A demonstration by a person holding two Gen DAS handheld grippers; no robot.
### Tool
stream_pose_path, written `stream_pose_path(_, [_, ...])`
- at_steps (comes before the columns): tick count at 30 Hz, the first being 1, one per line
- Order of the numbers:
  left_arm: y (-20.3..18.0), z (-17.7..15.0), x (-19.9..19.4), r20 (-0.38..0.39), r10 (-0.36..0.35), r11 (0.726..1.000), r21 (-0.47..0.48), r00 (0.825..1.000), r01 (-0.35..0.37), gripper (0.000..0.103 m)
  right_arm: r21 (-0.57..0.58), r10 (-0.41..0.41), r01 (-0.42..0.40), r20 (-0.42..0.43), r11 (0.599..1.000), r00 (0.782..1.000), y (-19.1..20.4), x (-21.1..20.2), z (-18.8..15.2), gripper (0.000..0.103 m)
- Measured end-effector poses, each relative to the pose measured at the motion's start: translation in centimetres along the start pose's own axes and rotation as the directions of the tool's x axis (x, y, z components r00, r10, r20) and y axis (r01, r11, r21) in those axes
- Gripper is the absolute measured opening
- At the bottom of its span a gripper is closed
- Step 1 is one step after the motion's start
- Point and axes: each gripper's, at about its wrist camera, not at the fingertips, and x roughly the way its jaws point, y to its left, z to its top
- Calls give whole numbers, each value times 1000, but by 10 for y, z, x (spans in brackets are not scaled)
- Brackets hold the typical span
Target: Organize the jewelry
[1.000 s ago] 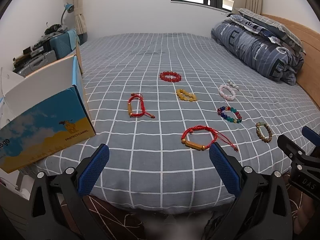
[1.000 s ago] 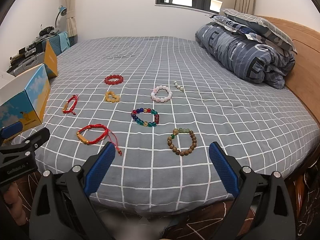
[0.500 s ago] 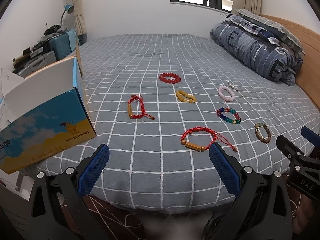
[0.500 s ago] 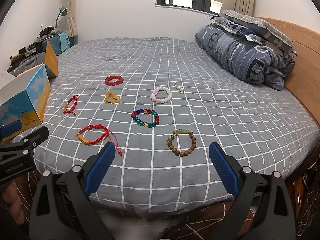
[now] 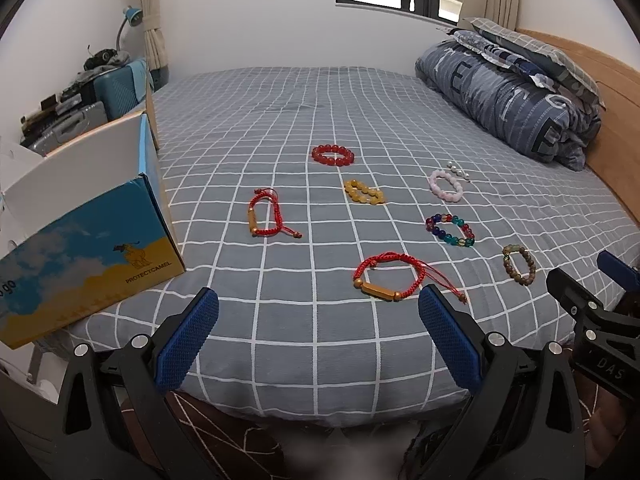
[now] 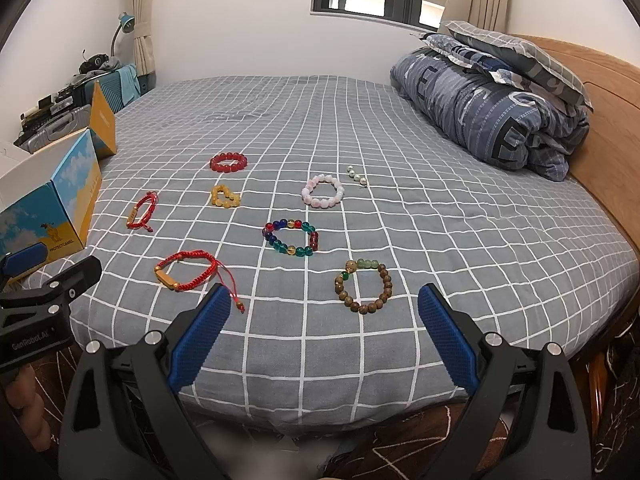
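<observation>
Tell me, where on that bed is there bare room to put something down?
Bare sheet lies between the pink bracelet and folded duvet, and beyond the red bead bracelet toward the window wall. The near-left part, around the multicoloured bracelet and box, is crowded.

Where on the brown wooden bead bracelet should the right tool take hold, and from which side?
Probably the near arc of the brown bracelet, coming from above with the right tool, one finger inside the loop and one outside. It lies flat on the bed as an open ring, so only a thin strand of beads offers a pinch. That arc is nearest the open tool.
</observation>
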Motion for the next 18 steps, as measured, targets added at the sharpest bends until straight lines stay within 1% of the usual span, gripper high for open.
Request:
stream_pose_path(13, [-3,2,-2,0,-15,1000,14,1000,15,97,4,8,-8,8,1000,1000,-1,-2,2,91])
stream_pose_path(18, [-2,14,-7,20,-19,1000,23,1000,19,97,14,15,-15,17,1000,1000,-5,-6,11,91])
